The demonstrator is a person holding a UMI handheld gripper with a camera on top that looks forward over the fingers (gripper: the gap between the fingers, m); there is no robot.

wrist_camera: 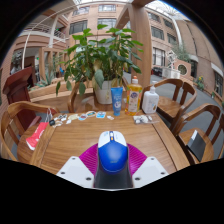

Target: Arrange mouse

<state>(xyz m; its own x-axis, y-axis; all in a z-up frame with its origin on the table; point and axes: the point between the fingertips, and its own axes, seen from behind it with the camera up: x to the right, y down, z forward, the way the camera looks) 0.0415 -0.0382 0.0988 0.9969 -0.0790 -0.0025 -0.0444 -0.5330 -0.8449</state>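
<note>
A blue and white computer mouse (112, 152) sits between my gripper's (112, 160) two fingers, above the wooden table (70, 138). Both magenta pads (90, 158) press against its sides, so the gripper is shut on it. The mouse's white front points ahead toward the far side of the table. Its rear half is hidden by the gripper body.
Across the table stand a large potted plant (100, 60), an orange bottle (134, 95), a blue can (117, 99) and a white jug (151, 100). Small items (90, 115) and a pink thing (37, 135) lie to the left. Wooden chairs (15, 118) flank the table.
</note>
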